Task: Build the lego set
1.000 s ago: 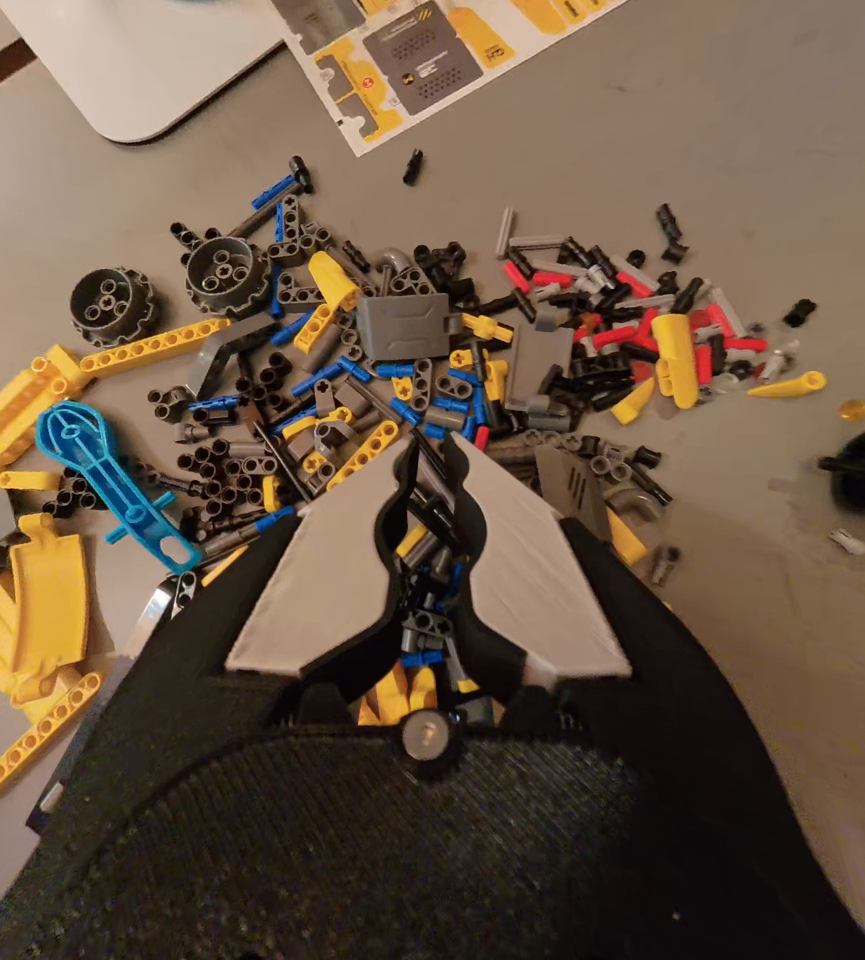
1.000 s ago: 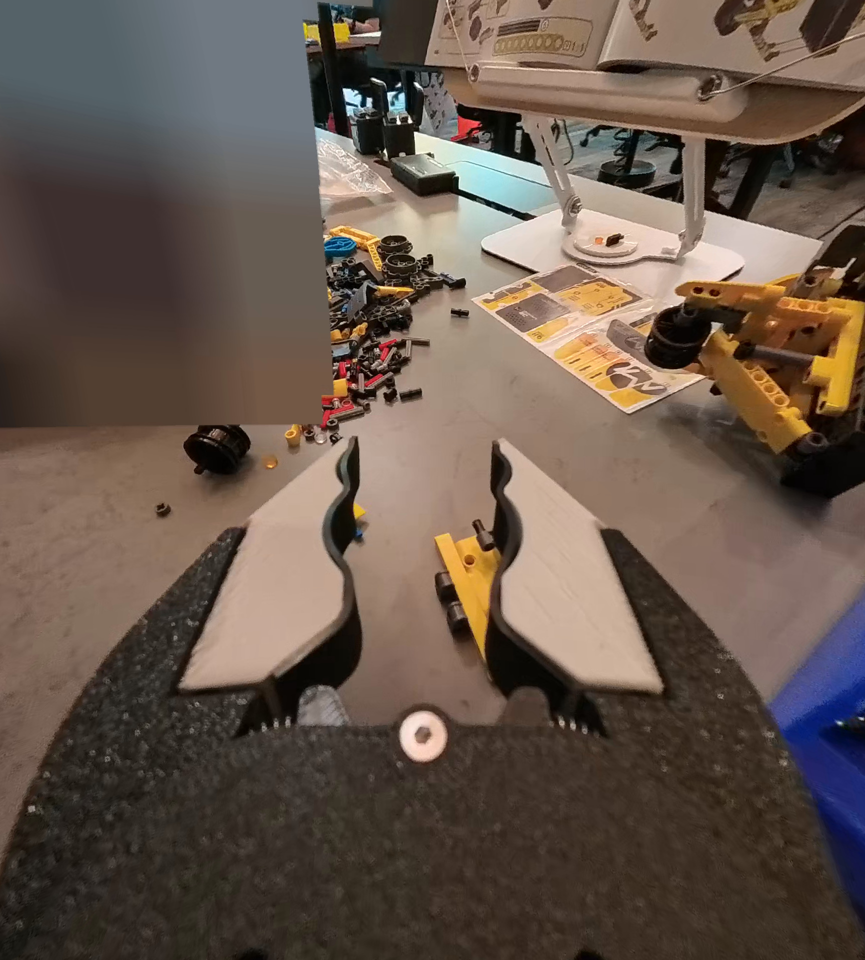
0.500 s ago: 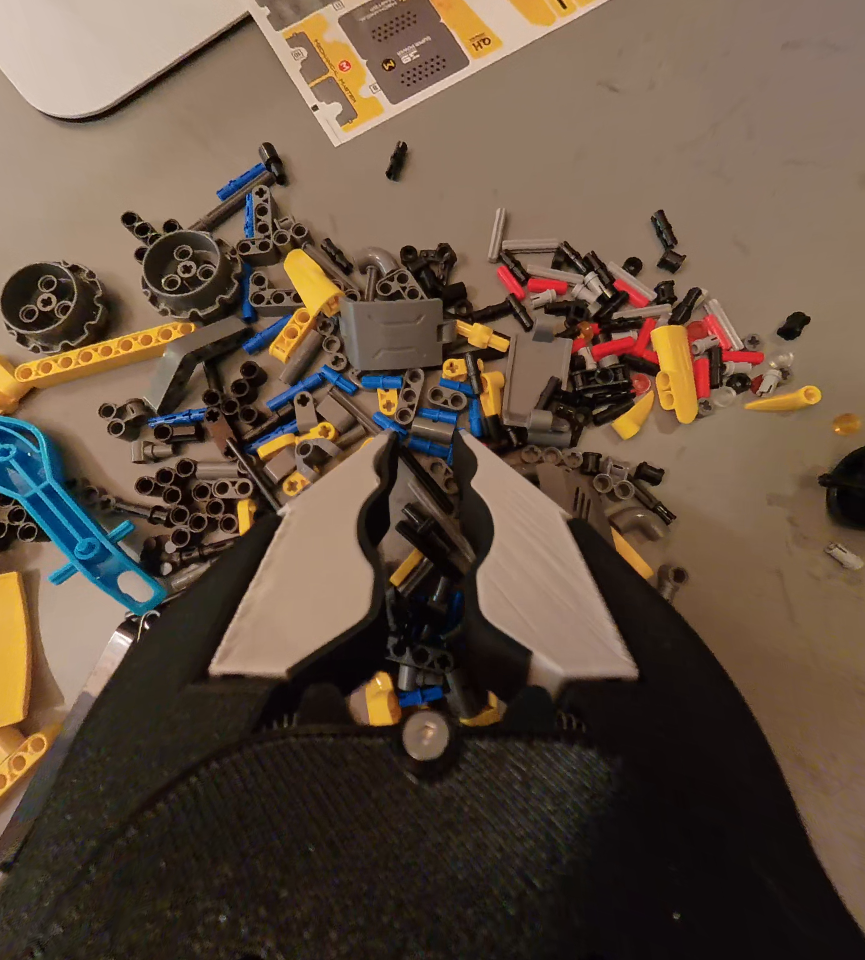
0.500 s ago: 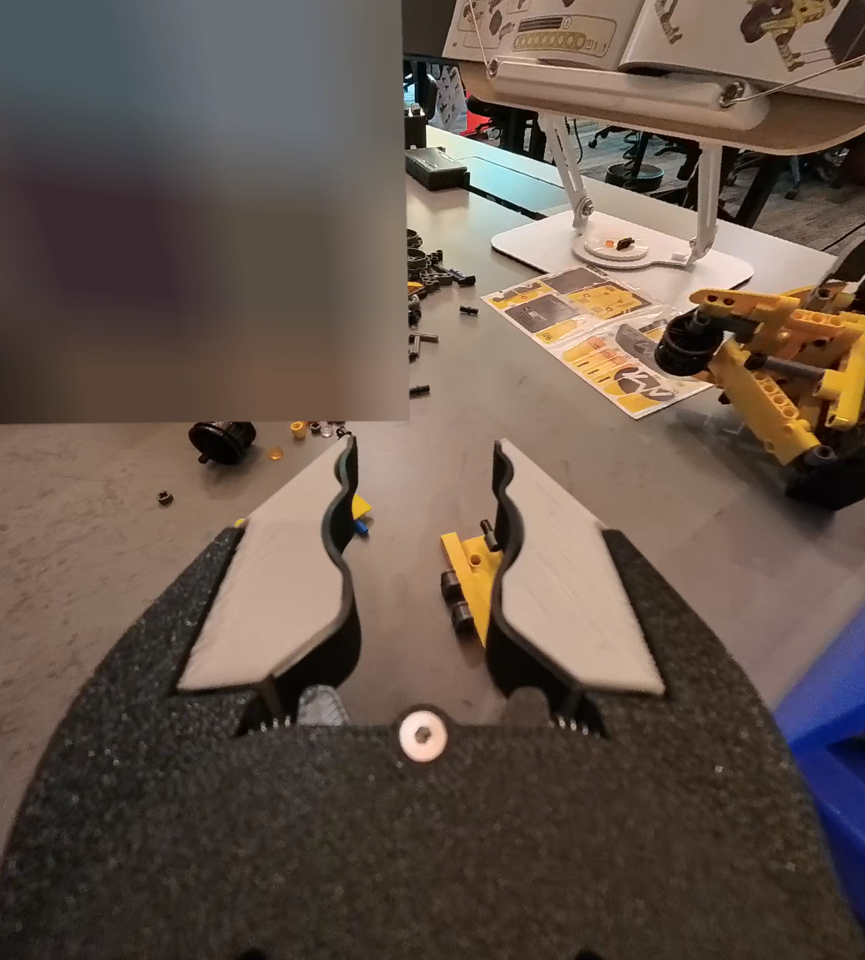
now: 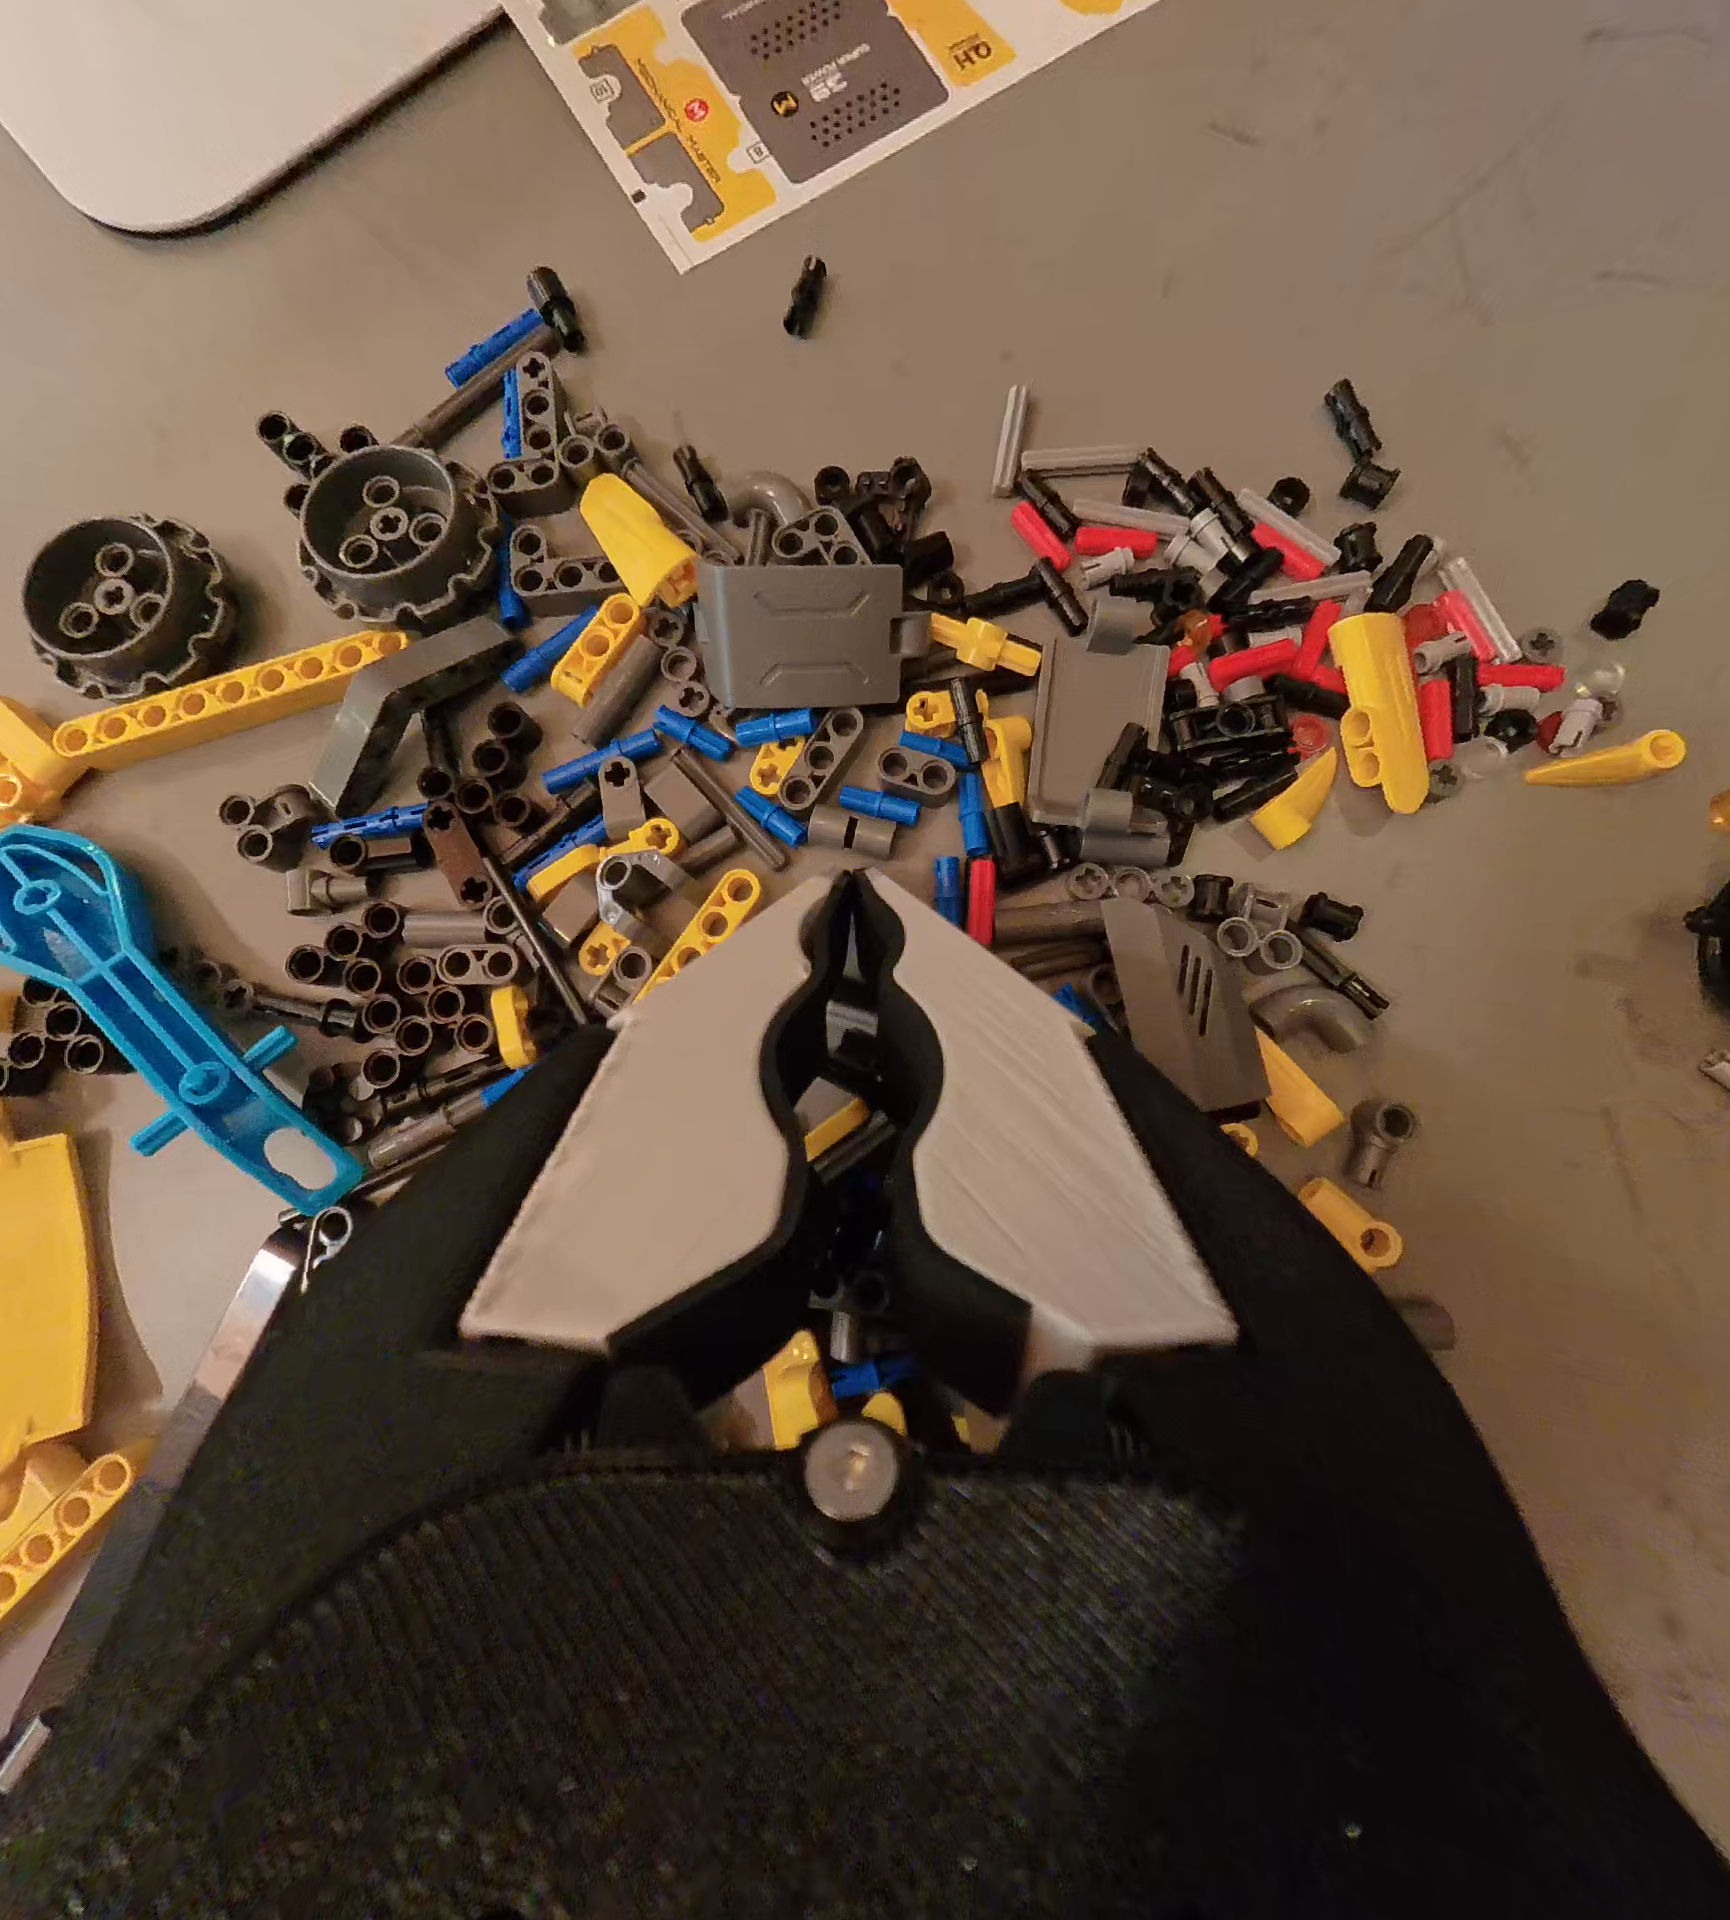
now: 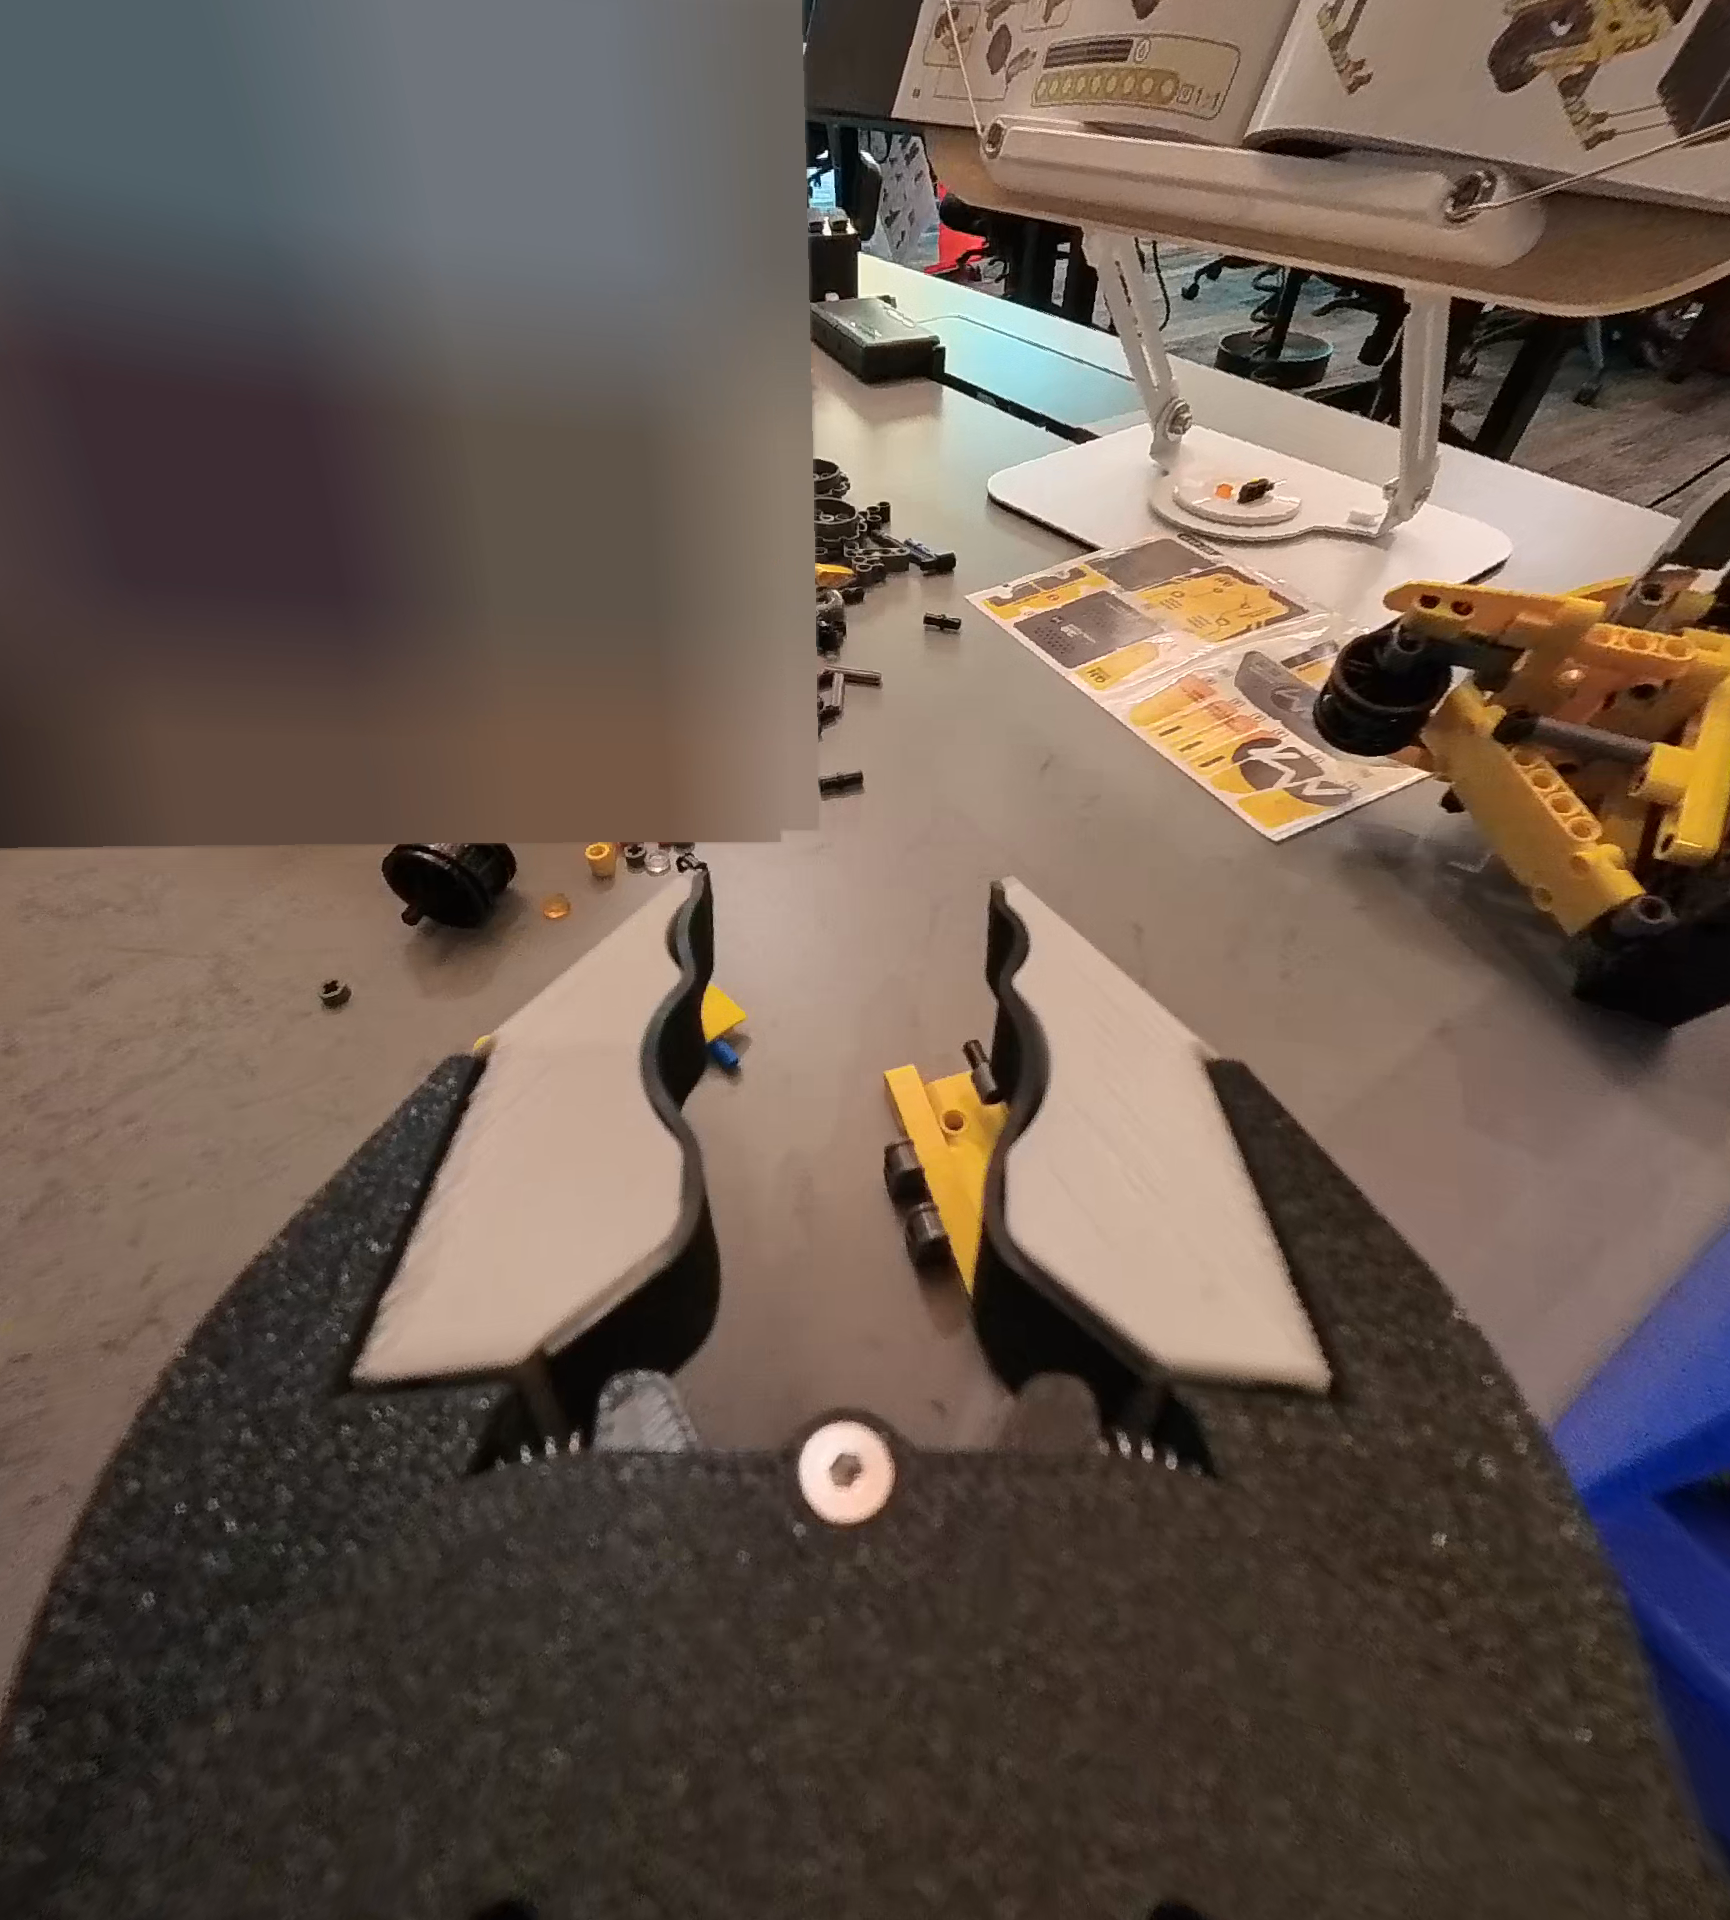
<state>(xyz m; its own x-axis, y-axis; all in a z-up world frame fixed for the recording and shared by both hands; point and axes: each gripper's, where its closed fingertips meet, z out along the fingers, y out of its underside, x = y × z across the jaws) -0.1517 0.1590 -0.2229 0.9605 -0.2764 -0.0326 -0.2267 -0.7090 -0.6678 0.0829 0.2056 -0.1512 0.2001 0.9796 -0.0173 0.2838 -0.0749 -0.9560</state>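
Observation:
My left gripper (image 5: 850,885) hangs over a heap of small building-toy parts (image 5: 819,727) on the grey table, black, grey, blue, yellow and red. Its fingertips meet above the near middle of the heap. Whether a small part is pinched between them does not show. My right gripper (image 6: 845,888) is open and empty, low over the table. A yellow piece with black pins (image 6: 944,1132) lies beside its right finger (image 6: 1131,1143). A small yellow wedge with a blue pin (image 6: 721,1013) lies by its left finger (image 6: 549,1122).
A blue lever tool (image 5: 144,1018), two grey wheel hubs (image 5: 393,530) and yellow beams (image 5: 227,686) lie left of the heap. A sticker sheet (image 5: 788,104) and a white stand base (image 6: 1256,520) lie beyond. A part-built yellow model (image 6: 1588,748) and a blue bin (image 6: 1723,1507) stand right. A black wheel (image 6: 450,878) lies left. The tips of one gripper are about 25 cm away from the tips of the other. The black wheel (image 6: 450,878) is about 12 cm from my right fingertips.
My left gripper has closed from a narrow gap to tips touching over the heap. The right gripper has stayed open and drifted slightly left.

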